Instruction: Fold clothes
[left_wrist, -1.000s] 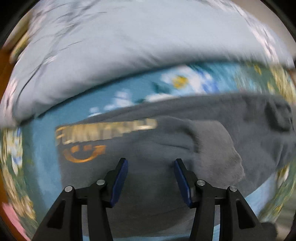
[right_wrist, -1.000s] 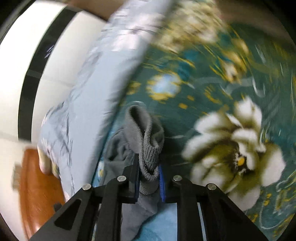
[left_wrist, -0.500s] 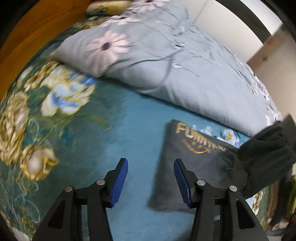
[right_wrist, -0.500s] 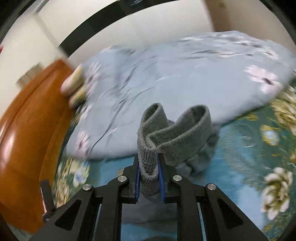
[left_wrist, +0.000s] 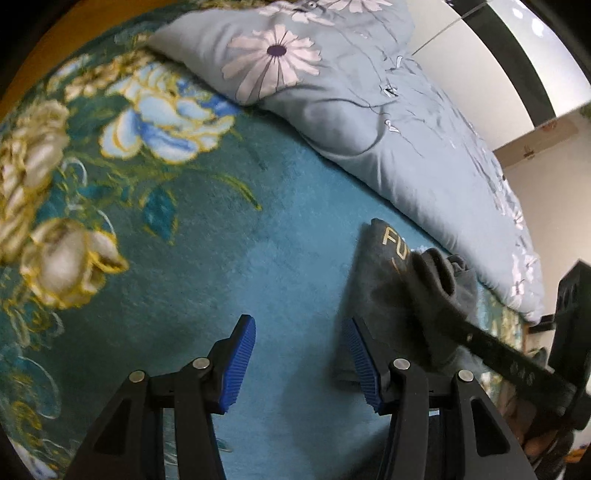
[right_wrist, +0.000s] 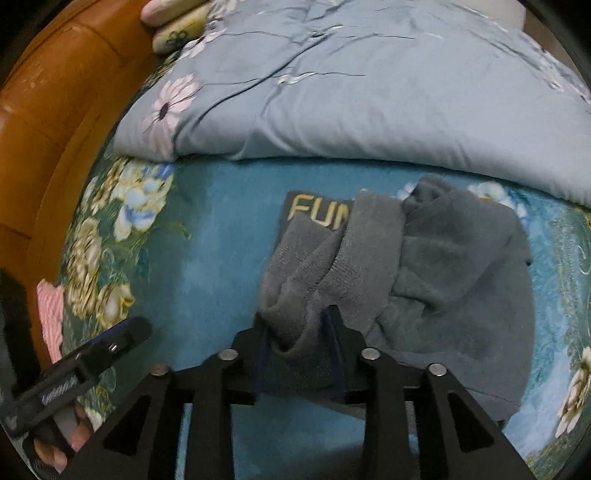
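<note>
A dark grey sweatshirt (right_wrist: 454, 280) with gold letters lies folded on the teal floral blanket (right_wrist: 207, 258). My right gripper (right_wrist: 300, 345) has its jaws parted with the ribbed grey cuff (right_wrist: 295, 295) lying between them, low over the garment's left part. In the left wrist view the sweatshirt (left_wrist: 384, 280) is at the right, with the right gripper's black arm (left_wrist: 509, 362) over it. My left gripper (left_wrist: 299, 362) is open and empty, just left of the garment above the blanket (left_wrist: 221, 258).
A pale blue flowered duvet (right_wrist: 351, 92) is heaped along the far side of the blanket. An orange-brown headboard (right_wrist: 48, 122) curves at the left. A pink cloth (right_wrist: 50, 314) lies near it. The left gripper's arm (right_wrist: 74, 373) shows at lower left.
My right gripper carried the cuff down and over onto the folded sweatshirt, and its jaws have parted around it. My left gripper drew off the garment to its left side, staying open.
</note>
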